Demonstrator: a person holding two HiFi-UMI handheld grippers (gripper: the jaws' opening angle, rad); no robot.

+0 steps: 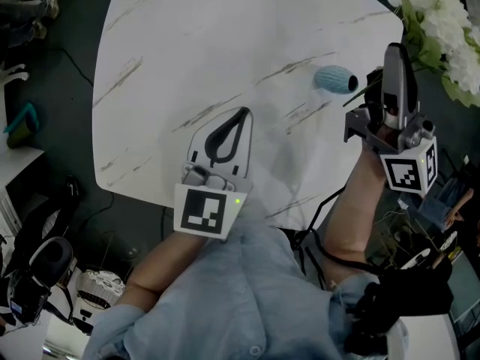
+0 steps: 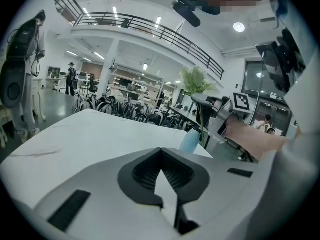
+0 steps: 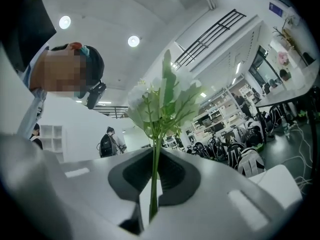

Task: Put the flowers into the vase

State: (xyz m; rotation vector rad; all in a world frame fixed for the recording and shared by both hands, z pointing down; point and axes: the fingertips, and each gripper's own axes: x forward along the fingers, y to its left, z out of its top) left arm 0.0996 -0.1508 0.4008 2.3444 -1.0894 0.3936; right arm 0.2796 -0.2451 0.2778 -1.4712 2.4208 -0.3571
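Observation:
A small light-blue vase point(image 1: 335, 79) stands on the white marbled table point(image 1: 225, 36) near its right edge; in the left gripper view the vase point(image 2: 190, 140) shows just past the jaws. My right gripper point(image 1: 394, 51) is off the table's right edge, raised, and shut on the thin green stem point(image 3: 155, 174) of a bunch of white flowers point(image 1: 444, 17) with green leaves. The flowers point(image 3: 162, 101) rise above the right gripper point(image 3: 158, 153). My left gripper point(image 1: 243, 112) hovers over the table's front part, shut and empty point(image 2: 161, 151).
Dark floor surrounds the table, with cables and gear at the lower right point(image 1: 420, 253) and equipment at the left point(image 1: 37, 268). A hall with bicycles point(image 2: 125, 109) and a person standing far off point(image 2: 72, 76) lies beyond the table.

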